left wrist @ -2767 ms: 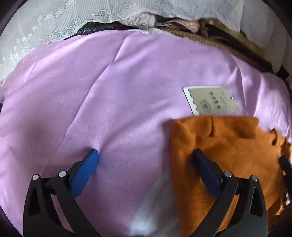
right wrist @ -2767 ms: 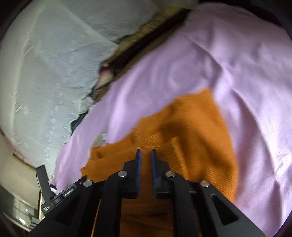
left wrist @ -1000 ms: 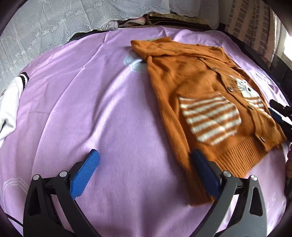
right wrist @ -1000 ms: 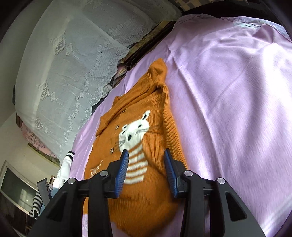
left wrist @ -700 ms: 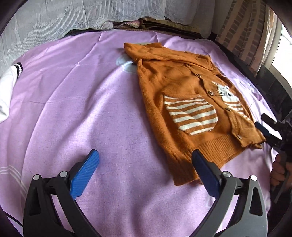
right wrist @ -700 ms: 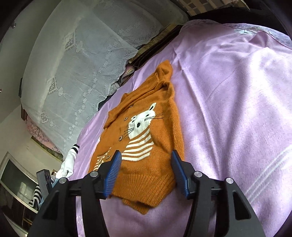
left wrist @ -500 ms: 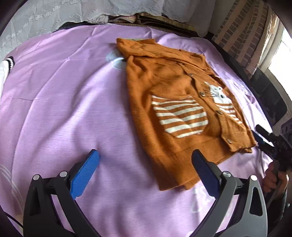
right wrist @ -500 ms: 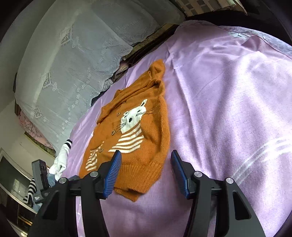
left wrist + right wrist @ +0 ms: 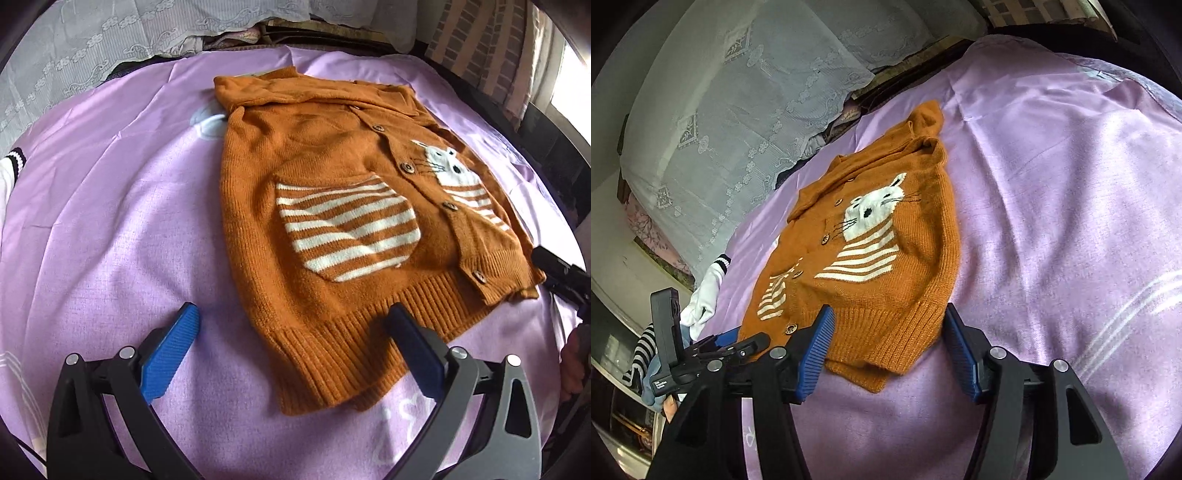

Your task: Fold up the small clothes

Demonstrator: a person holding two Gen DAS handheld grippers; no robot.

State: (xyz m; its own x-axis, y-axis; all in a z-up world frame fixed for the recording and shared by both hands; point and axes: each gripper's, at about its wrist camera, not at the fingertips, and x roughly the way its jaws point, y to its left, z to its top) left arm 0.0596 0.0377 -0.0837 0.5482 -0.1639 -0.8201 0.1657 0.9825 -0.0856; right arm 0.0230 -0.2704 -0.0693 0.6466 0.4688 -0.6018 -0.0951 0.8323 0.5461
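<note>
A small orange knit cardigan [image 9: 332, 192] with white stripes, wooden buttons and a white cat face lies flat on the lilac sheet [image 9: 110, 221], its sleeves folded in. It also shows in the right wrist view [image 9: 886, 258]. My left gripper [image 9: 295, 343] is open and empty, its right finger over the ribbed hem. My right gripper [image 9: 890, 347] is open and empty, straddling the hem's other corner. The right gripper's tip also shows at the right edge of the left wrist view [image 9: 557, 273].
A white garment with black cuff stripes [image 9: 709, 291] lies at the sheet's left edge. A lace-covered backrest [image 9: 757, 92] runs along the far side. A brick-pattern wall [image 9: 480, 40] stands at the far right. My left gripper's body [image 9: 672, 347] shows at lower left.
Both grippers opened and drew back from the cardigan, which now lies spread flat. In the last half second both views came closer to the hem.
</note>
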